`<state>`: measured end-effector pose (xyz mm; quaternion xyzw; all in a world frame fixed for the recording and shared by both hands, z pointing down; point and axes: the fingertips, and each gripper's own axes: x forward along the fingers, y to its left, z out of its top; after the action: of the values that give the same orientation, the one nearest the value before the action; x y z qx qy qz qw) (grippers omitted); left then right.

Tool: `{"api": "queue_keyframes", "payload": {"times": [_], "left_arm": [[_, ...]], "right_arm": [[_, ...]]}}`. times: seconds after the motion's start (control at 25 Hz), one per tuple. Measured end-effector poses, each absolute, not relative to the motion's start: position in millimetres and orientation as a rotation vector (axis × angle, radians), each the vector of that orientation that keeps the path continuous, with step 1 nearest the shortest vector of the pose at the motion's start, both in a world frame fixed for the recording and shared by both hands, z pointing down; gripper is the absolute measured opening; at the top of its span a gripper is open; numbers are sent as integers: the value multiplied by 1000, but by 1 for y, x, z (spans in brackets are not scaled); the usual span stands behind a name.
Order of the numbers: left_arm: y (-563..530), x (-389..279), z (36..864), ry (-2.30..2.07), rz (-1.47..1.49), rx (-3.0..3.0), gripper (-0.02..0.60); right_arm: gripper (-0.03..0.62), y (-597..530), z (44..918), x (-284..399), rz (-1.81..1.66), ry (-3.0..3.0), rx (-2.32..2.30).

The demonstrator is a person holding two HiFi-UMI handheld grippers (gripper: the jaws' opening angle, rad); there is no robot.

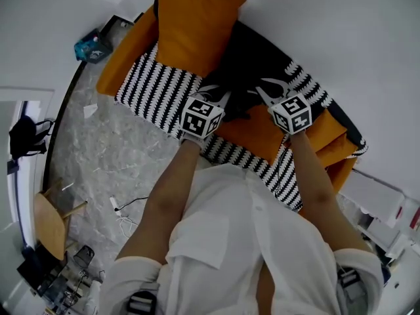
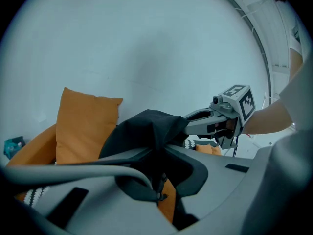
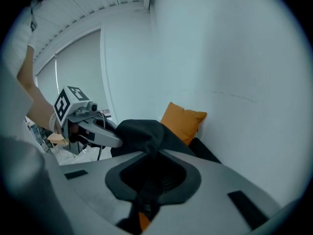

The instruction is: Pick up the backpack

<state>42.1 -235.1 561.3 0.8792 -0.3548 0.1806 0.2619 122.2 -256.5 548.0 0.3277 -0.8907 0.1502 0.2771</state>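
Lifting evenly looks like the key to this step, so start with the setting. An orange sofa [image 1: 125, 51] runs across the head view from ten o'clock to four o'clock, and a black-and-white zigzag throw [image 1: 154, 87] is draped over its seat. The black backpack [image 1: 252, 61] lies slumped on that seat against the sofa back, at about one o'clock of the person. A large orange cushion [image 1: 193, 21] is propped at the bag's eleven o'clock, and a smaller orange cushion [image 1: 252, 133] lies at its six o'clock.

Both tools have hold of the bag. The left tool [image 2: 159, 151] is clamped tight on a bunched fold of the dark fabric. The right tool [image 3: 149, 153], at the left tool's three o'clock, pinches a neighbouring fold of the same soft top. A small strap buckle [image 2: 160, 196] hangs just under the left tool's jaws.

Since each grip is on loose cloth and not on a handle, the body will probably sag between and below the hands. Raise both hands together and level, straight toward twelve o'clock overhead, without pulling them apart. Go slowly enough that the pinched folds do not slide out under the weight. Any straps beneath the bag are hidden, so watch for one snagging on the throw or the small cushion.
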Motion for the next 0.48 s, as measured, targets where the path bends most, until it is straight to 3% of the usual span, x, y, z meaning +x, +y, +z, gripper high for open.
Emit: {"api": "queue_keyframes", "payload": {"times": [0.48], "left_arm": [[-224, 39, 487, -953, 483, 2516, 41]], "right_arm": [[46, -233, 489, 126, 484, -2536, 1062]]}}
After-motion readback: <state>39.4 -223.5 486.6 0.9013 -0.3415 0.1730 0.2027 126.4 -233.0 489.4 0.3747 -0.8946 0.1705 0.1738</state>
